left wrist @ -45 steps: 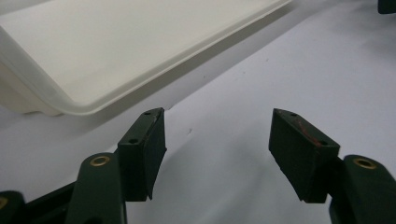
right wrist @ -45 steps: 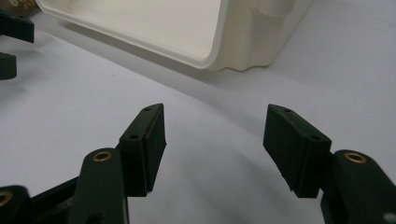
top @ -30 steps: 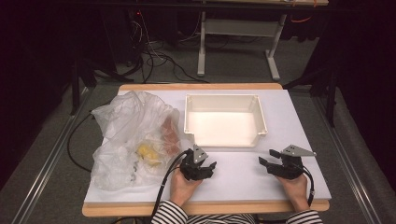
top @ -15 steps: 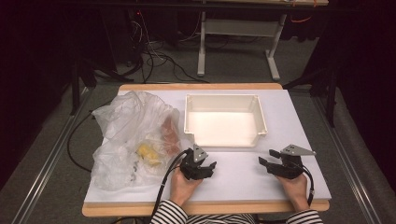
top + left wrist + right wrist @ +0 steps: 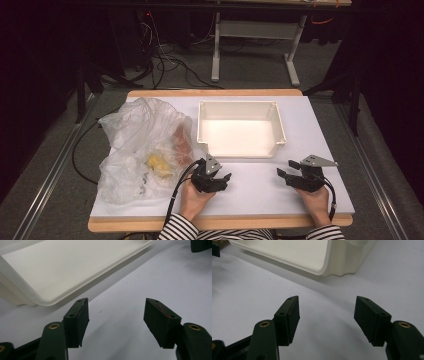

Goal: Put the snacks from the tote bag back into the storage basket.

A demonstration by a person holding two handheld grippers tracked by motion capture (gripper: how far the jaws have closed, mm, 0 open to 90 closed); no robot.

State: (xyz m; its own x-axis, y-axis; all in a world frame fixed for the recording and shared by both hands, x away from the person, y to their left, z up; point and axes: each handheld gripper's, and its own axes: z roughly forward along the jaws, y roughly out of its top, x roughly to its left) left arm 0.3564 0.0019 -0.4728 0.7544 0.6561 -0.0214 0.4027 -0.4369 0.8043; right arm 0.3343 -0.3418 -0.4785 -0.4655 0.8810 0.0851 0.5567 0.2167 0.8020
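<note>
With both the left gripper [image 5: 226,176] and right gripper [image 5: 284,168] wide open and empty, we'd grab the bag [image 5: 137,145] by loose plastic, next to the bin [image 5: 242,106].

Looks like lab/test room to me: white work board [image 5: 260,197] on wood table [image 5: 215,93], dark curtains round it, loose cables [image 5: 160,60] on grey carpet, bare desk frame [image 5: 255,35] behind, floor rails [image 5: 47,185] alongside.

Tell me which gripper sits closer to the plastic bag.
The left gripper: it rests just right of the clear plastic bag, while the right gripper sits across the table.
</note>
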